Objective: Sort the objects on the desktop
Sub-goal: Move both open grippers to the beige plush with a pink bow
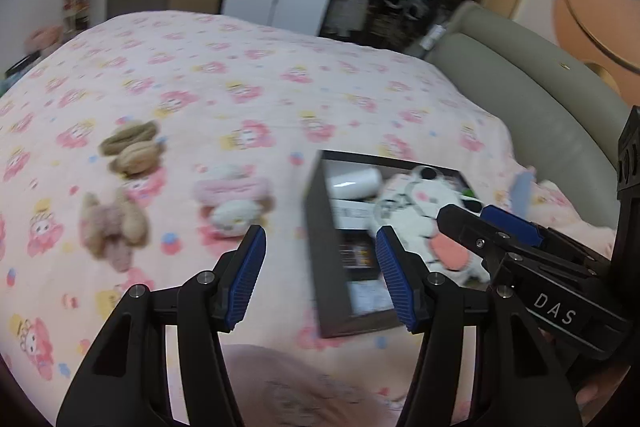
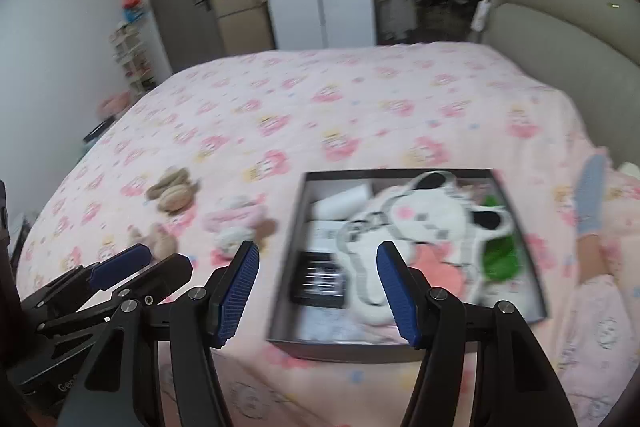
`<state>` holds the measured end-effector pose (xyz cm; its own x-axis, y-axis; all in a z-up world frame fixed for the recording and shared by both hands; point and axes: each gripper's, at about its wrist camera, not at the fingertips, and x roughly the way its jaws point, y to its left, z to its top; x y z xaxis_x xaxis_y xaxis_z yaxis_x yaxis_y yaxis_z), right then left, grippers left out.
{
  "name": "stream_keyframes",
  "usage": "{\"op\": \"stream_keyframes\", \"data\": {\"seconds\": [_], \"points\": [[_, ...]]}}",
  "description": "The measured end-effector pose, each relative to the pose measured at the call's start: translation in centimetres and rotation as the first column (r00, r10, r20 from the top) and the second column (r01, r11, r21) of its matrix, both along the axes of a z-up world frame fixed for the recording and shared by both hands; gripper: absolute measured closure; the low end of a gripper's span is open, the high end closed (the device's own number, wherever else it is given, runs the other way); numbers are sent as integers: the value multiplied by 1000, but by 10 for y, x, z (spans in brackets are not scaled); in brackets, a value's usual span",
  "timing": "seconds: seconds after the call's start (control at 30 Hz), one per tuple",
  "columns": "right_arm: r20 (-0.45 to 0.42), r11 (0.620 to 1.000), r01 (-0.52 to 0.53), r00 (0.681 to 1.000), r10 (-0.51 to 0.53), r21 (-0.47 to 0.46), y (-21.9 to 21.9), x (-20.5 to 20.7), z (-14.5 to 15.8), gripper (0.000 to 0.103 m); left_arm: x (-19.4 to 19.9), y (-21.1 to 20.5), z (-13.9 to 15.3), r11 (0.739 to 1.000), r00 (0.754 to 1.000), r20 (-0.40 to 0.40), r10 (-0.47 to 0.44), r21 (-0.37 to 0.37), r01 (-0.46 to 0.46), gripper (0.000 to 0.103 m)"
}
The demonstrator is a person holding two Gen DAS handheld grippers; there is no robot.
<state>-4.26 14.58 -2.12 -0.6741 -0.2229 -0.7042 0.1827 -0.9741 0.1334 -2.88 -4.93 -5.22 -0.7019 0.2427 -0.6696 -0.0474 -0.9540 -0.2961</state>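
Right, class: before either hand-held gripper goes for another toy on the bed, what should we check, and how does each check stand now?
1. Left hand-held gripper open and empty: ok.
2. Right hand-held gripper open and empty: ok.
3. Toys left outside the box: not ok; the pink plush, tan pair and beige plush lie on the bedspread.
4. Path to the pink plush: ok, nothing between it and the left gripper.
5. Room in the box: cannot tell; the white plush covers much of it.
6. Sharp view: not ok, both views are blurred.
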Motion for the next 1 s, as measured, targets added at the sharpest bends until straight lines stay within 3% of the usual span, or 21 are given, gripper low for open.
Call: {"op": "stream_keyframes", "data": {"seconds": [0.33, 0.57, 0.67, 0.9, 1.0], "points": [[176, 983, -183, 967, 183, -16, -92, -46, -63, 45, -18, -88, -67, 982, 976, 130, 173, 55, -181, 45], [263, 969, -243, 934, 244, -35, -136, -84, -94, 45, -39, -135, -91, 961, 951, 167, 259, 54, -271, 44], [293, 950, -310, 906, 305, -30, -160, -94, -105, 45, -45, -160, -104, 938, 925, 184, 332, 45, -345, 44], [397, 892, -447, 809, 433, -62, -220, -117, -133, 45, -70, -215, -130, 884, 866, 228, 445, 43, -466, 43], [411, 882, -468, 794, 447, -53, -240, -125, -141, 45, -82, -230, -146, 857, 828, 258, 497, 6, -516, 43]]}}
